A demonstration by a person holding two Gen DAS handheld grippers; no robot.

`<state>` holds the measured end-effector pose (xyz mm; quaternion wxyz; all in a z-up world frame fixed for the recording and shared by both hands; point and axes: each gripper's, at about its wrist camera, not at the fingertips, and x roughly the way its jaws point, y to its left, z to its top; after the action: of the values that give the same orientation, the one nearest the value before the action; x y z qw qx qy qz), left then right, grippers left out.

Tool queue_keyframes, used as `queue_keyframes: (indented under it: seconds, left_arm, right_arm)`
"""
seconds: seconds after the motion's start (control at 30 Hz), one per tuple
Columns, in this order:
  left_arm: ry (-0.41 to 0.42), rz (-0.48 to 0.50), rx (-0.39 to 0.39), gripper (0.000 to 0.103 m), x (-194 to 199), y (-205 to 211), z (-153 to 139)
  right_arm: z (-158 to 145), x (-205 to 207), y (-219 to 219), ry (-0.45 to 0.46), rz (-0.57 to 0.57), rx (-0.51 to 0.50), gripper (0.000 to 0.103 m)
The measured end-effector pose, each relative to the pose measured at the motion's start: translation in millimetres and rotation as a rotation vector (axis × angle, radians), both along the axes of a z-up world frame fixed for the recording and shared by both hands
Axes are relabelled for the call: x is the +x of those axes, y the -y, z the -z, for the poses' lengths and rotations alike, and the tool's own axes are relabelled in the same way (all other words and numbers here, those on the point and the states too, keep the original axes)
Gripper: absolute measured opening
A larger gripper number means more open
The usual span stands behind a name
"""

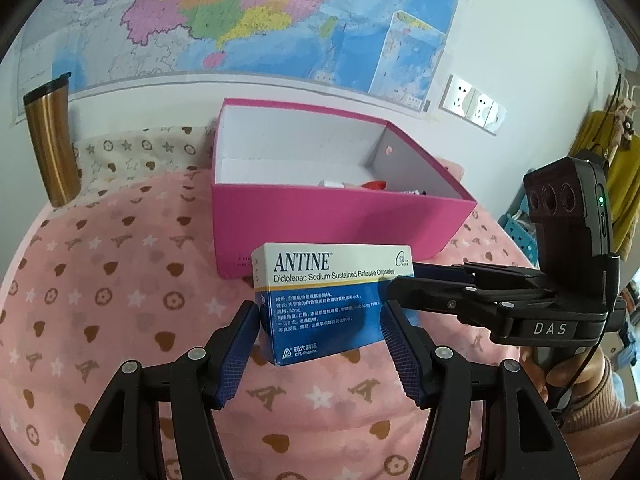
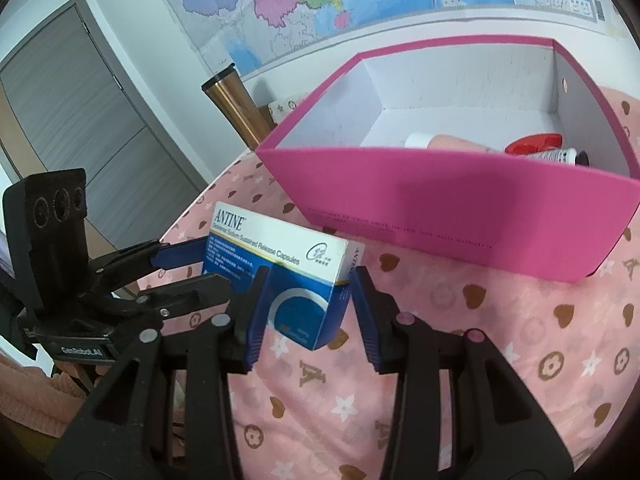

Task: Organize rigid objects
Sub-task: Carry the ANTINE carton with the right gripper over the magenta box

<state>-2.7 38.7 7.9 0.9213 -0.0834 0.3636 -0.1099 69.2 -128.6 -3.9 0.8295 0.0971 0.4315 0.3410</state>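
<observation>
Clearly lifted off the pink patterned cloth [image 1: 120,300], the blue-and-white ANTINE medicine carton [image 1: 328,300] is pinched from two sides: the left gripper [image 1: 320,320] clamps its lower ends, and the right gripper [image 2: 308,300] squeezes its end at 3 o'clock. At 12 o'clock sits the open pink box [image 1: 320,224], a bronze tumbler [image 1: 52,140] at 10.

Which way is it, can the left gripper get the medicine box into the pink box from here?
Probably yes. The left gripper and right gripper both clamp the medicine box, held above the cloth. The pink box stands open just behind it, with nothing between; its near wall must be cleared.
</observation>
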Motion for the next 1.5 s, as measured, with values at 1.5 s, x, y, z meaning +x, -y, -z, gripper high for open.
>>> queue_keyframes:
  seconds: [1.5]
  left_arm:
    - [0.131,0.021,0.063,0.063,25.3,10.2,-42.8]
  right_arm:
    - [-47.3,29.9,9.5,0.127,0.045,0.020,0.044]
